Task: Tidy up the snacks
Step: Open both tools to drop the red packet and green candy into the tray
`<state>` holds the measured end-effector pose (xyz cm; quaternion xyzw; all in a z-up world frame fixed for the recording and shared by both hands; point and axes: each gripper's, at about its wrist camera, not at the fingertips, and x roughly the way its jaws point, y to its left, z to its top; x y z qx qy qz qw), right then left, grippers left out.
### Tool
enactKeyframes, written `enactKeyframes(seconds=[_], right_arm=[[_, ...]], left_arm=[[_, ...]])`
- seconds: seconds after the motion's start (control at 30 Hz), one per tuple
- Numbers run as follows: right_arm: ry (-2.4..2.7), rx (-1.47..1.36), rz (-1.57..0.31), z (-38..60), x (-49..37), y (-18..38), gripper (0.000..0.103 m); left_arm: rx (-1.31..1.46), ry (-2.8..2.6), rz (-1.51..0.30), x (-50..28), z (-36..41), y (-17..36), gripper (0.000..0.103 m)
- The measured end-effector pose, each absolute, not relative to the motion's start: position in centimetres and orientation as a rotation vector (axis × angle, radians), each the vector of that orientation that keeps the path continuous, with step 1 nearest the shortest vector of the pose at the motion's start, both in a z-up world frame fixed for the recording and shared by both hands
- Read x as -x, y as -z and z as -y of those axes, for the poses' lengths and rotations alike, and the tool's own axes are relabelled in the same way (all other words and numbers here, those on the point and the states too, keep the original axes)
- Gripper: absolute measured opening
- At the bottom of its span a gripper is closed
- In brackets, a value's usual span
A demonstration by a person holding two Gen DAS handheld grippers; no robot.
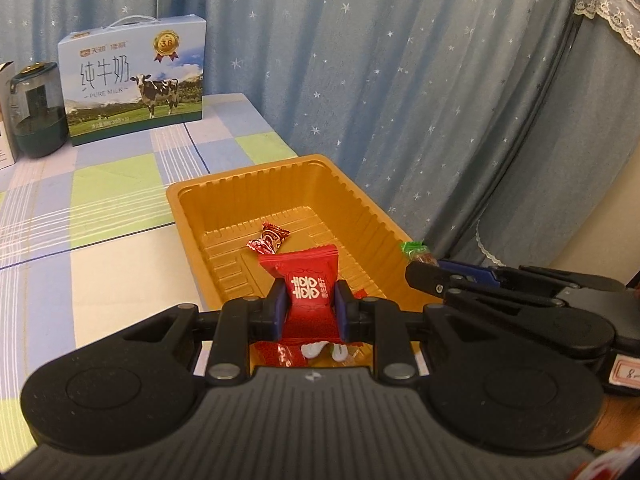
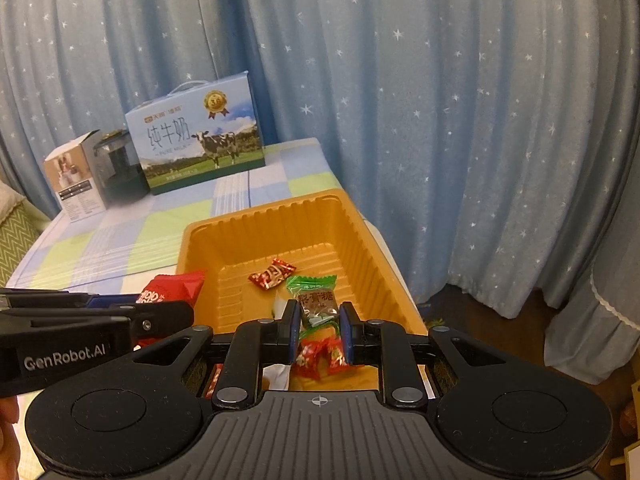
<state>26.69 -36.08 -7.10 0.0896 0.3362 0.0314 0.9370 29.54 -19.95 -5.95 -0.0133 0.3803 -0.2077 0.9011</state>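
My left gripper [image 1: 309, 300] is shut on a red snack packet [image 1: 308, 280] with white characters, held above the near end of the orange tray [image 1: 188, 208]. My right gripper [image 2: 319, 320] is shut on a green-topped candy with a brown label [image 2: 314, 298], also over the tray's [image 2: 360, 240] near end. One red wrapped candy [image 1: 268, 238] lies on the tray floor, and it also shows in the right wrist view [image 2: 271, 274]. More red and white wrapped snacks [image 2: 320, 356] lie under the grippers at the tray's near end. Each gripper shows in the other's view, side by side.
The tray sits at the right edge of a checked tablecloth [image 1: 100, 184]. A pure milk carton [image 1: 134, 80], a dark green jar [image 1: 38, 112] and a small white box [image 2: 76, 176] stand at the table's back. A blue star curtain [image 1: 400, 80] hangs behind and to the right.
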Motion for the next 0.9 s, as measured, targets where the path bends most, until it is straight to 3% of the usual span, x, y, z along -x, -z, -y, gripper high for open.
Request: enactKeyframes(seconds=[0.3, 0.43, 0.9], right_arm=[[-0.055, -0.204, -0.713, 36.8, -28.7, 8.4, 0.021], [-0.055, -0.213, -0.717, 37.0, -28.7, 8.5, 0.021], [-0.083, -0.265, -0.700, 36.8, -28.7, 8.2, 0.021]], left_arm=[[0.024, 0.439, -0.806, -31.6, 20.8, 7.7, 0.022], [0.026, 0.435, -0.800, -31.8, 20.3, 7.8, 0.032], [0.067, 0.348, -0.784, -29.4, 15.6, 7.1, 0.034]])
